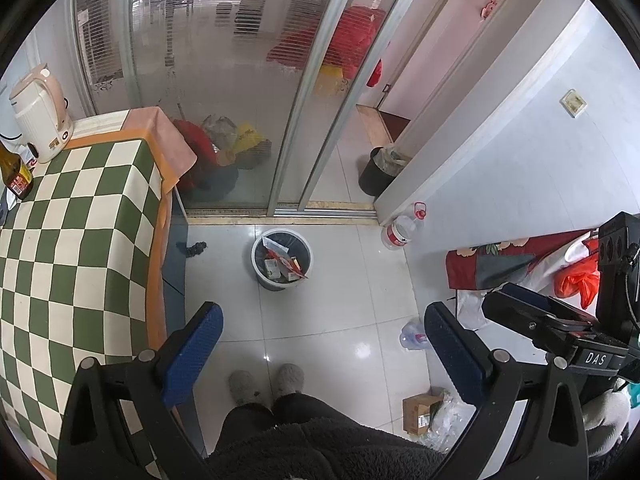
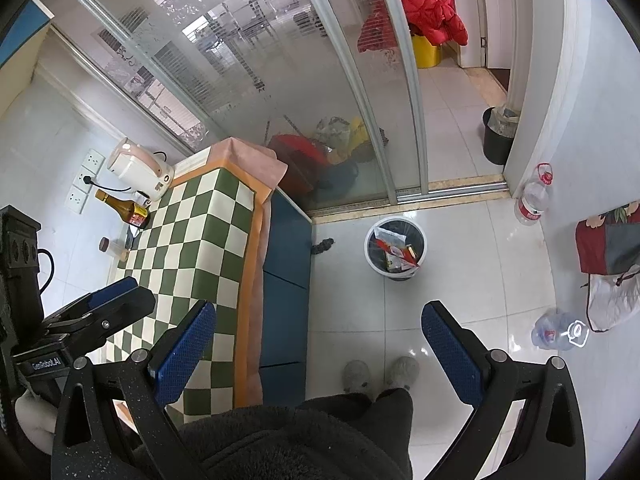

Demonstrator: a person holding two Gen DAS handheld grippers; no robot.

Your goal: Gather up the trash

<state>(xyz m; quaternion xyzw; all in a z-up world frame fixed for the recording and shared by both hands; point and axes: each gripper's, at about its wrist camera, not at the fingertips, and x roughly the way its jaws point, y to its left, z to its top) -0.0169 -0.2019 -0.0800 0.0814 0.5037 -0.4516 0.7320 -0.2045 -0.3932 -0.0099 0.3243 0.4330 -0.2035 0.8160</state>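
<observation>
A small white-rimmed trash bin [image 1: 276, 282] [image 2: 369, 249] stands on the tiled floor with several wrappers and cartons inside. My left gripper [image 1: 322, 344] hangs open and empty high above the floor, short of the bin. My right gripper [image 2: 318, 340] is likewise open and empty, at the table's edge. An empty clear plastic bottle [image 1: 412, 336] [image 2: 556, 332] lies on the floor to the right. A small cardboard box [image 1: 422, 414] sits among crumpled clear plastic near my feet. A dark scrap [image 1: 196, 248] [image 2: 323, 245] lies by the table's base.
The table with a green checked cloth [image 1: 80, 240] [image 2: 200, 240] fills the left and carries a white kettle [image 1: 38, 116] and a brown bottle [image 2: 124, 208]. Glass sliding doors stand behind the bin. A big water bottle [image 1: 402, 230] and a black bin [image 1: 376, 172] are at the right wall. The person's slippers [image 1: 264, 384] are below.
</observation>
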